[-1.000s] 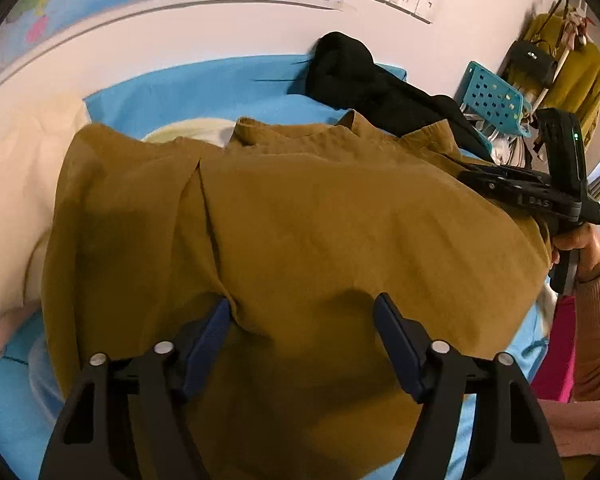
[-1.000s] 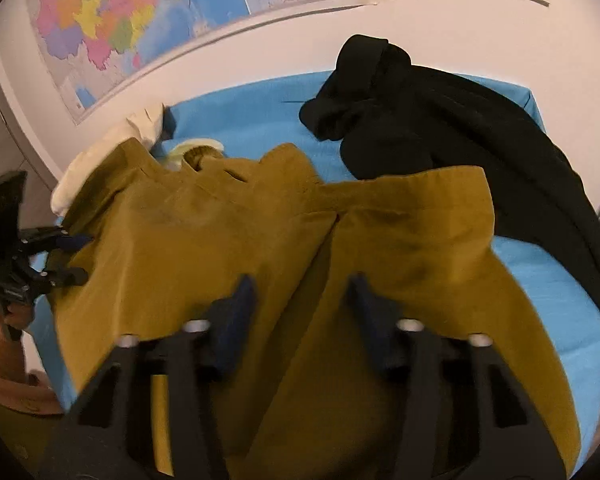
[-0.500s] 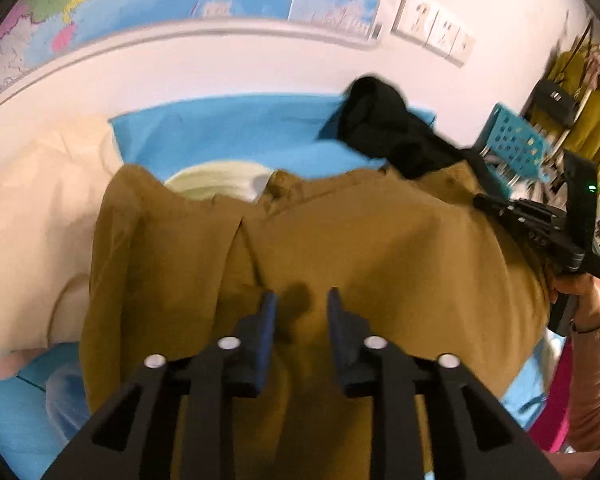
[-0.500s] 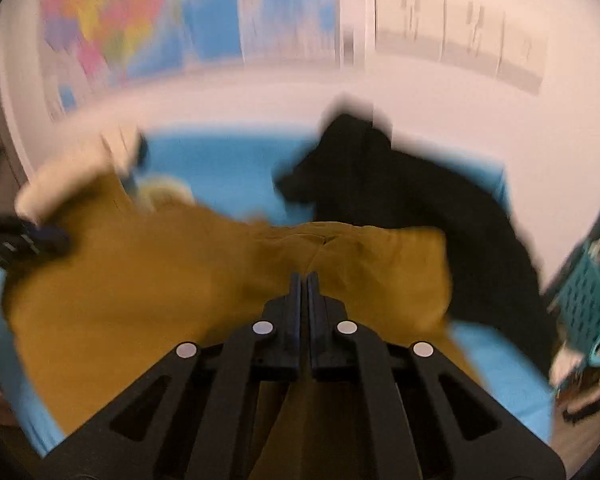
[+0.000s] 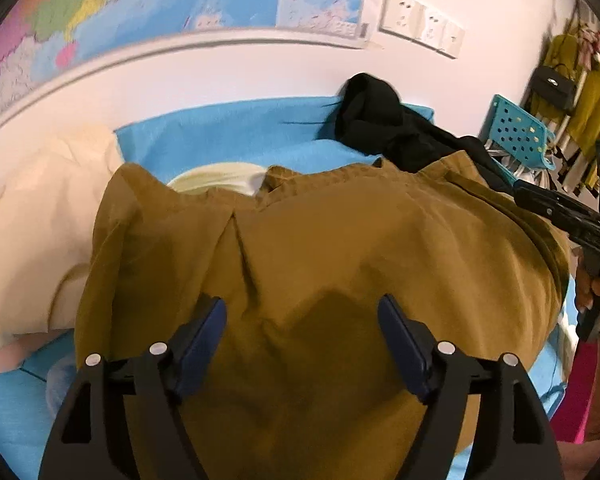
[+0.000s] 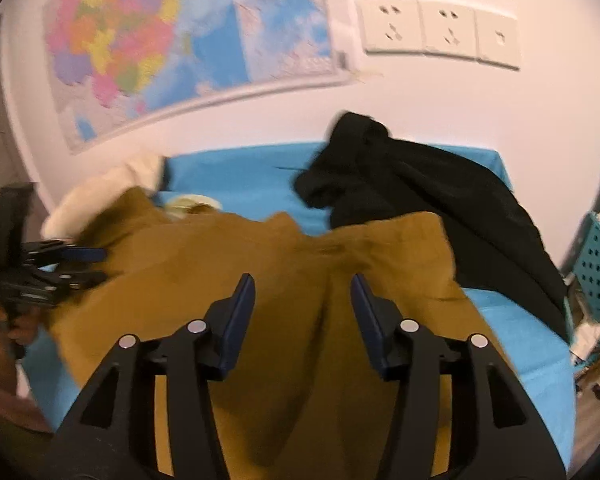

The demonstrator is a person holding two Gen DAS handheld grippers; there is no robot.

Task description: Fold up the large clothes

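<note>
A large mustard-brown shirt [image 5: 340,264] lies spread on the blue table cover [image 5: 228,136], collar toward the wall. It also shows in the right wrist view [image 6: 300,320]. My left gripper [image 5: 302,320] is open and empty just above the shirt's near part. My right gripper [image 6: 302,300] is open and empty above the shirt's middle fold. The right gripper shows at the shirt's right edge in the left wrist view [image 5: 556,216]. The left gripper shows at the shirt's left edge in the right wrist view [image 6: 60,264].
A black garment [image 6: 420,192] lies at the back right of the cover. A cream garment [image 5: 32,220] lies at the left. A teal perforated basket [image 5: 520,132] stands beyond the right end. The wall with a map [image 6: 148,52] is close behind.
Both grippers closed half a second ago and have opened again, letting go of the shirt. The shirt has settled flat. Both grippers have pulled back slightly.
</note>
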